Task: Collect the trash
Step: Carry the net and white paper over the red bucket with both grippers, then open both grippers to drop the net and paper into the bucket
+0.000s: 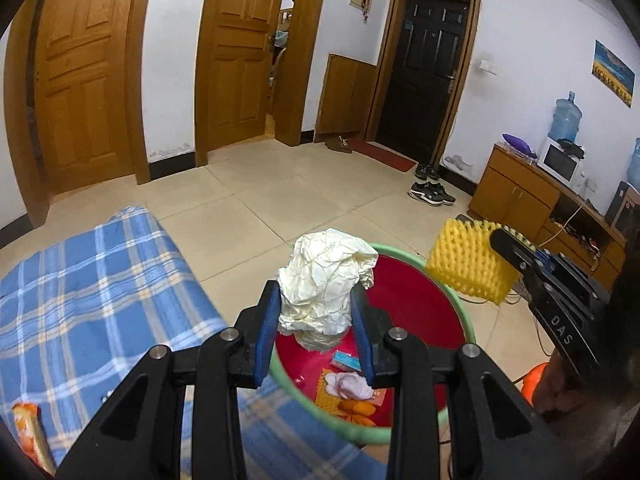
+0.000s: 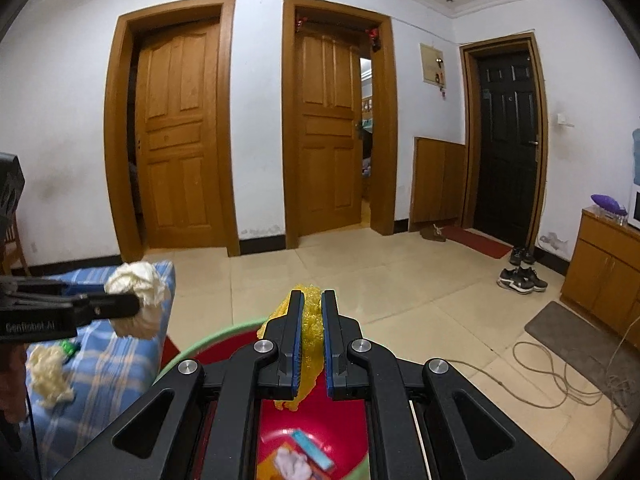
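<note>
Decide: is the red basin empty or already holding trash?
Holding trash: the basin has wrappers on its bottom.

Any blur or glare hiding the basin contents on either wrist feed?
Left wrist: sharp, even light, trash in the red basin readable past the crumpled paper; door frames bow from fisheye. Right wrist: basin contents blurred, yellow foam net sharp; no glare.

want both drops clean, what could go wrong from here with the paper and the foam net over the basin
The crumpled paper in the left claw sits near the basin's green rim, so it could land on the plaid cloth. The yellow foam net is pinched tightly in the right claw and may cling when released.
</note>
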